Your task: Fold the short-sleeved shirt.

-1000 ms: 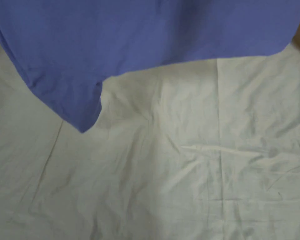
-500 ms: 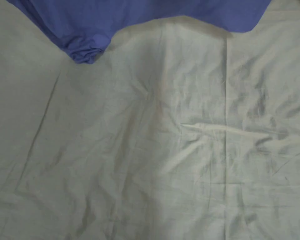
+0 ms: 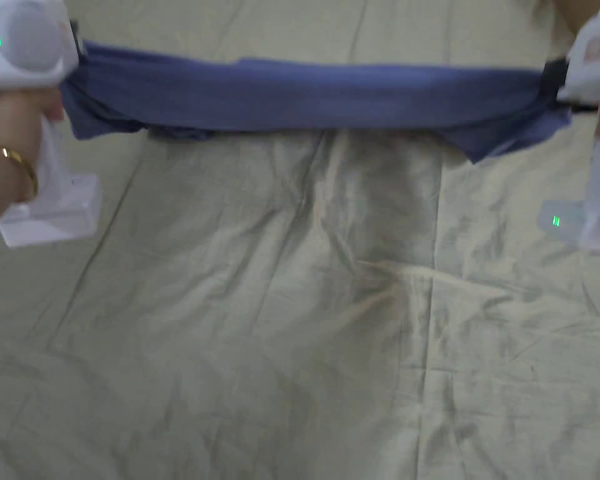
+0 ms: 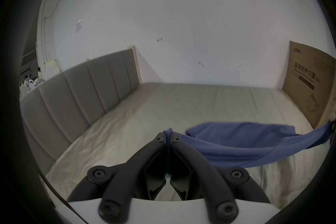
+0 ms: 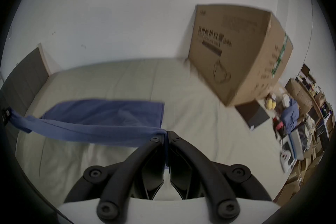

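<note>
The blue short-sleeved shirt (image 3: pixel 305 94) is stretched as a taut band between both grippers, low over the bed sheet (image 3: pixel 305 325). Its far part lies flat on the sheet, as the left gripper view shows for the shirt (image 4: pixel 236 138) and the right gripper view for the shirt (image 5: pixel 101 115). My left gripper (image 3: pixel 74 53) is shut on the left end; in its own view the left gripper (image 4: pixel 167 134) pinches blue cloth between both jaws. My right gripper (image 3: pixel 552 81) is shut on the right end, and cloth sits between the jaws of the right gripper (image 5: pixel 165 134).
A wrinkled pale sheet covers the bed. A grey padded headboard (image 4: pixel 81 93) runs along the left. A large cardboard box (image 5: pixel 236 53) stands at the bed's far right corner, against the white wall. Cluttered shelves and boxes (image 5: pixel 300 118) lie beyond the bed's right side.
The shirt, held high as a hanging sheet before, has come down and forward onto the bed, and now shows as a low stretched band. Both grippers have come into the head view.
</note>
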`<state>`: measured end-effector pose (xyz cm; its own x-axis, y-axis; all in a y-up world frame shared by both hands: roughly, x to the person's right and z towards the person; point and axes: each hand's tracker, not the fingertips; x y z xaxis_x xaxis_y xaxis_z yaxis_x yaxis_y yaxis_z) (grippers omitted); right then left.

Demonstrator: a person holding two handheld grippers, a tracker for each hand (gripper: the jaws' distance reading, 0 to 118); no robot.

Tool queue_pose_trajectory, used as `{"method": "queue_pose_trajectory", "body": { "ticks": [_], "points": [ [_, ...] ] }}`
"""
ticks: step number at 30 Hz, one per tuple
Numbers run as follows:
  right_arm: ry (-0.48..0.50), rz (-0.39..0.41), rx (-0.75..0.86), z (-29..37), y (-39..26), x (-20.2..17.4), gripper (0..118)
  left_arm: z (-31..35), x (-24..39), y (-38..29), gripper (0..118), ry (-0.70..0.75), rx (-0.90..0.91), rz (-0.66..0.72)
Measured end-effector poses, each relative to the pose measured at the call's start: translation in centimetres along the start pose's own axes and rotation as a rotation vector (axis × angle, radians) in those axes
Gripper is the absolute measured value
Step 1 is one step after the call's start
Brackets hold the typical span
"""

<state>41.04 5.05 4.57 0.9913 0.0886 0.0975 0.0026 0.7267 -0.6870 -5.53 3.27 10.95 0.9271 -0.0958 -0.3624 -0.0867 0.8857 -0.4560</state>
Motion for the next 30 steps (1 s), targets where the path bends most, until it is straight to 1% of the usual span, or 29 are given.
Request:
{"method": "queue_pose_trajectory", "body": {
  "ticks": [1, 5, 7, 10, 12, 15, 18, 22, 23, 25, 27, 28, 29, 30],
  "points": [
    [0.013, 0.002, -0.013, 0.3, -2.0, 0.5, 1, 1.3, -0.3, -1.6, 0, 0.003, 0.003, 0.003],
    [0.053, 0.031, -0.099, 1.8, -10.1, 2.5, 1, 5.2, -2.4, -7.5, 0, -0.027, -0.075, -0.016],
    [0.060, 0.030, -0.126, 3.2, -13.9, 3.6, 1, 8.0, -3.7, -10.5, 0, -0.062, -0.116, -0.017],
    [0.100, 0.008, -0.161, 5.4, -18.9, 5.3, 1, 11.7, -5.6, -14.5, 0, -0.078, -0.155, -0.038],
    [0.125, 0.035, -0.182, 7.2, -21.7, 6.1, 1, 14.3, -6.3, -16.9, 0, -0.080, -0.186, -0.063],
    [0.141, 0.092, -0.192, 9.6, -25.0, 6.9, 1, 17.4, -7.0, -20.0, 0, -0.075, -0.231, -0.093],
    [0.123, 0.123, -0.196, 11.5, -27.2, 7.6, 1, 19.9, -7.5, -22.3, 0, -0.078, -0.281, -0.080],
    [0.118, 0.142, -0.209, 13.5, -29.2, 8.9, 1, 22.4, -8.9, -24.4, 0, -0.099, -0.354, 0.049],
    [0.118, 0.151, -0.213, 13.9, -29.7, 9.2, 1, 22.8, -9.1, -24.9, 0, -0.107, -0.379, 0.062],
    [0.112, 0.159, -0.212, 14.5, -30.4, 9.5, 1, 23.5, -9.1, -25.8, 0, -0.099, -0.395, 0.036],
    [0.120, 0.141, -0.226, 14.7, -31.2, 9.8, 1, 24.1, -8.9, -26.1, 0, -0.093, -0.413, 0.022],
    [0.125, 0.133, -0.233, 14.8, -31.4, 9.9, 2, 24.3, -8.7, -26.0, 2, -0.090, -0.418, 0.023],
    [0.132, 0.129, -0.239, 14.8, -31.7, 10.0, 2, 24.3, -8.7, -25.8, 12, -0.092, -0.421, 0.029],
    [0.137, 0.129, -0.242, 14.9, -31.8, 10.1, 6, 24.4, -8.7, -25.5, 25, -0.089, -0.417, 0.036]
  ]
}}
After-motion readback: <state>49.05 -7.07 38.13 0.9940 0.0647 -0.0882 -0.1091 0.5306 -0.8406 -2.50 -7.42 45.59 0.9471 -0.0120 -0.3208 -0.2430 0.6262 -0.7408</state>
